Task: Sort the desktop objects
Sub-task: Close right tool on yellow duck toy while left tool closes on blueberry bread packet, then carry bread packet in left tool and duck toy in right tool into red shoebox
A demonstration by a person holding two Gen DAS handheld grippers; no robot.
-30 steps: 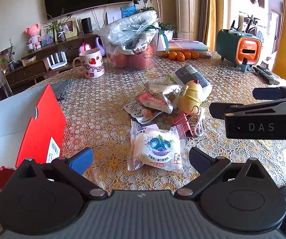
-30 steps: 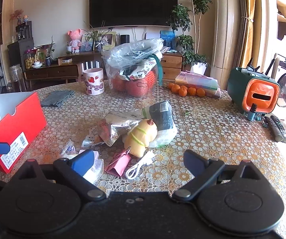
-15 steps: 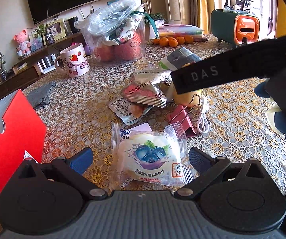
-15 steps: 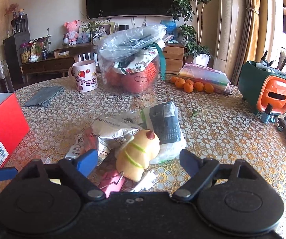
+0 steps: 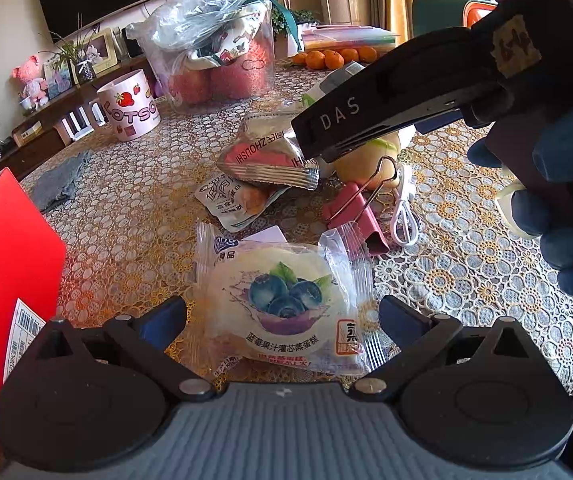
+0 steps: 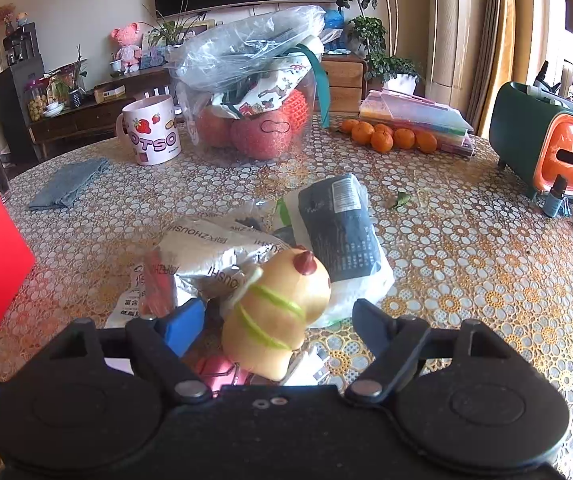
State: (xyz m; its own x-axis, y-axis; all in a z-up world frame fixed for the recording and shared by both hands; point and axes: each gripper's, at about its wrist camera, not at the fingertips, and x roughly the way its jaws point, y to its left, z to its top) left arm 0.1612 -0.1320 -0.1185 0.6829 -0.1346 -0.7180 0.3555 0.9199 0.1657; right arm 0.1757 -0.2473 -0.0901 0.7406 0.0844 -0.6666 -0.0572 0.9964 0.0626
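My right gripper (image 6: 276, 320) is closing around the yellow gourd-shaped toy (image 6: 276, 312), which sits between its jaws, not yet pinched. My left gripper (image 5: 282, 312) stands apart over the blueberry cake packet (image 5: 282, 300), untouched. Beyond lie the silver "ZHOUSHI" snack pouch (image 5: 262, 152), a pink binder clip (image 5: 356, 216), a white cable (image 5: 404, 220) and a dark packet (image 6: 342, 228). The red box (image 5: 2, 264) waits at left; whether anything is inside I cannot tell, so sorting looks barely started. Farther off, a mug (image 6: 152, 130) reads "OTSO".
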